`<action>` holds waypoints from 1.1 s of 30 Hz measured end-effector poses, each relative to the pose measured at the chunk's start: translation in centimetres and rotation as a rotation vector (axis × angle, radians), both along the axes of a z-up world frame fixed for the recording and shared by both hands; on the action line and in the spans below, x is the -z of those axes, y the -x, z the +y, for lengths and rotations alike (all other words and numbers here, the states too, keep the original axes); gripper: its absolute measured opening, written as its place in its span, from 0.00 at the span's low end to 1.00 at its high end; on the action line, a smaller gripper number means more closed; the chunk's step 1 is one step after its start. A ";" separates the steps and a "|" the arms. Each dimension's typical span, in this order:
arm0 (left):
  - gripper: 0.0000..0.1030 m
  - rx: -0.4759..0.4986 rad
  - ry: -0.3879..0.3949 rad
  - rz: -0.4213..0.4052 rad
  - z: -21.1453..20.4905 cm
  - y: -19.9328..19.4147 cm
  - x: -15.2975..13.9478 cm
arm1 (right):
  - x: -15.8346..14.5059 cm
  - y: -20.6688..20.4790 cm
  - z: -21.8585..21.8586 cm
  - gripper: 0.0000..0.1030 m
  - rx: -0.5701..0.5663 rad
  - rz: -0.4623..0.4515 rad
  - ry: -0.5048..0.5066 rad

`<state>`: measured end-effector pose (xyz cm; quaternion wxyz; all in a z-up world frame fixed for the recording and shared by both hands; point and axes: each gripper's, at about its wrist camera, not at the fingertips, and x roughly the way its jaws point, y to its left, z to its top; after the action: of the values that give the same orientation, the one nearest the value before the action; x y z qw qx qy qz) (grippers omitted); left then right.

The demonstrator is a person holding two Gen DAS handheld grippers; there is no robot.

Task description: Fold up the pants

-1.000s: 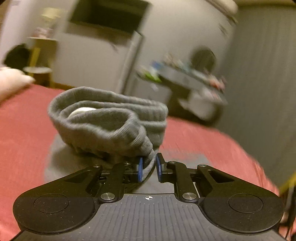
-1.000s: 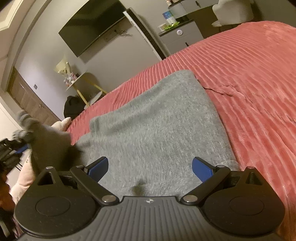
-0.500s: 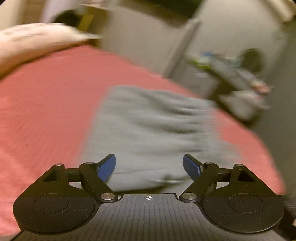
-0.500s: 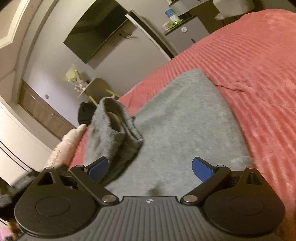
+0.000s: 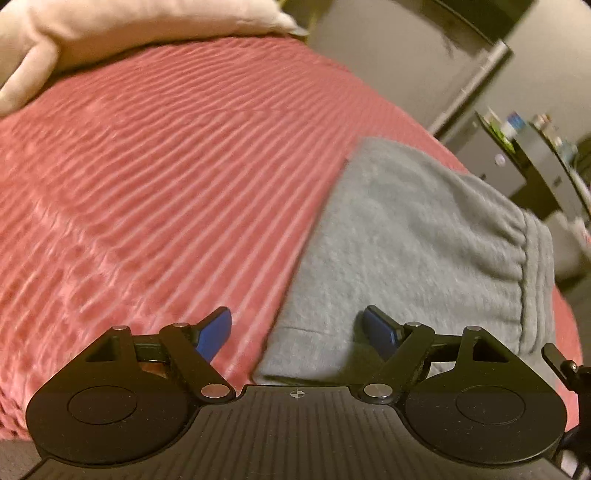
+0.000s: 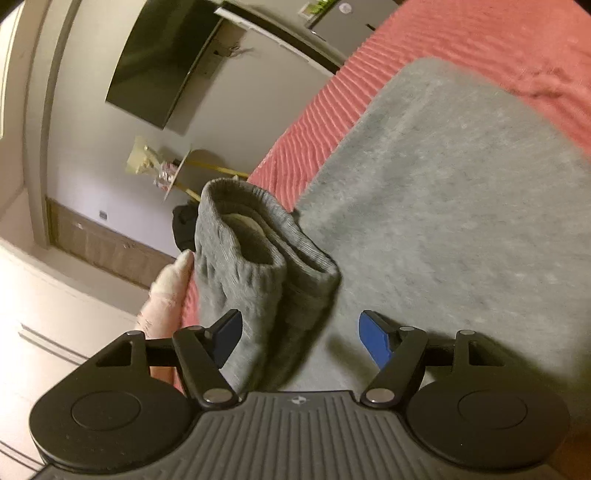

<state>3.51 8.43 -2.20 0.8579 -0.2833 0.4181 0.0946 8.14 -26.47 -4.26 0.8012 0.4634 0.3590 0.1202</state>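
Grey sweatpants (image 5: 424,240) lie folded on the red ribbed bedspread (image 5: 147,184). My left gripper (image 5: 297,332) points down over their near left corner. Its jaws are closing. The corner's edge sits between the blue pads (image 5: 216,332), which do not press on it. In the right wrist view the pants (image 6: 461,221) spread flat. Their ribbed end (image 6: 258,266) stands up in a loose roll at the left. My right gripper (image 6: 299,338) is closing around the foot of that roll. The left pad (image 6: 227,336) is at the fabric and the right pad stands apart from it.
A pale pillow (image 5: 110,29) lies at the far side of the bed and shows again as the pillow (image 6: 166,295) beside the roll. A dark TV (image 6: 166,62) hangs on the wall above a small side table (image 6: 177,173). A cluttered dresser (image 5: 524,166) stands past the bed.
My left gripper let go of the ribbed end, opened wide and swung down to the pants' corner. The right gripper moved left up to the ribbed roll and its jaws narrowed.
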 end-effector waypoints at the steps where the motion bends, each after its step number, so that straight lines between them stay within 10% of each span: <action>1: 0.81 -0.009 0.015 -0.001 0.4 0.2 0.1 | 0.1 -0.4 0.2 0.72 0.001 0.006 -0.006; 11: 0.80 -0.003 0.009 -0.017 0.0 0.0 0.3 | 0.2 -4.4 3.1 0.88 0.009 0.029 0.013; 14: 0.80 -0.013 0.028 -0.024 0.3 0.3 0.3 | 0.0 -4.9 3.8 0.63 -0.004 0.021 0.040; 16: 0.80 -0.015 0.037 -0.028 0.3 0.4 0.3 | 0.3 -4.8 3.6 0.63 0.000 0.014 0.030; 22: 0.80 -0.011 0.027 -0.027 0.1 0.2 0.3 | 0.8 -5.8 4.2 0.79 -0.002 0.042 0.009; 27: 0.80 -0.056 0.062 -0.057 0.8 0.7 0.4 | -1.4 -6.2 5.1 0.49 0.003 0.033 0.105; 33: 0.81 -0.117 0.101 -0.134 1.7 1.9 0.0 | -6.3 -4.8 6.1 0.43 -0.030 -0.117 0.149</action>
<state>1.64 10.17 -2.23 0.8615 -0.3560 0.3467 0.1043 12.92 -20.41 2.07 0.8511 0.3893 0.3264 0.1322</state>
